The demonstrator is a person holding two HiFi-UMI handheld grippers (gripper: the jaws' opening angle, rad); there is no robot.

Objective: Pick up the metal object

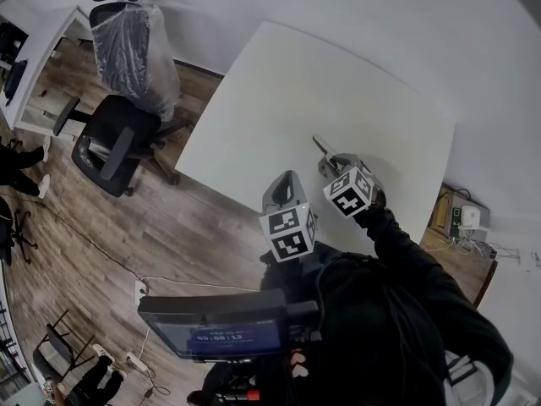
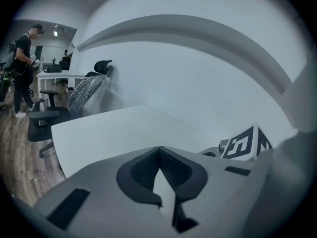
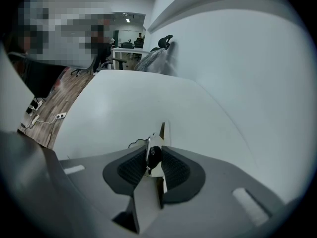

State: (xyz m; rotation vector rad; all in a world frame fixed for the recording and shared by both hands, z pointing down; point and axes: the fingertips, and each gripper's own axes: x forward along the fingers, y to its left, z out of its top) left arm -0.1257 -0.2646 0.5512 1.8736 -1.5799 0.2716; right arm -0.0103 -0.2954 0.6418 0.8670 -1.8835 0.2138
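Observation:
The metal object (image 3: 153, 155), a thin pale strip with a dark part, sits upright between the pads of my right gripper (image 3: 154, 152), which is shut on it. Its narrow end (image 3: 165, 130) pokes out past the fingertips over the white table (image 3: 124, 103). In the head view the object (image 1: 322, 145) juts up-left from the right gripper (image 1: 332, 161) above the table's near part. Whether it touches the table I cannot tell. My left gripper (image 1: 286, 176) hangs at the table's near edge, left of the right one. Its jaws (image 2: 158, 150) meet at the tips with nothing between them.
The white table (image 1: 338, 91) reaches to the wall, bare apart from the grippers. Off its left edge on the wooden floor stand a black office chair (image 1: 114, 142) and a plastic-wrapped chair (image 1: 135, 45). A person (image 2: 22, 68) stands far left by a desk (image 2: 57, 75).

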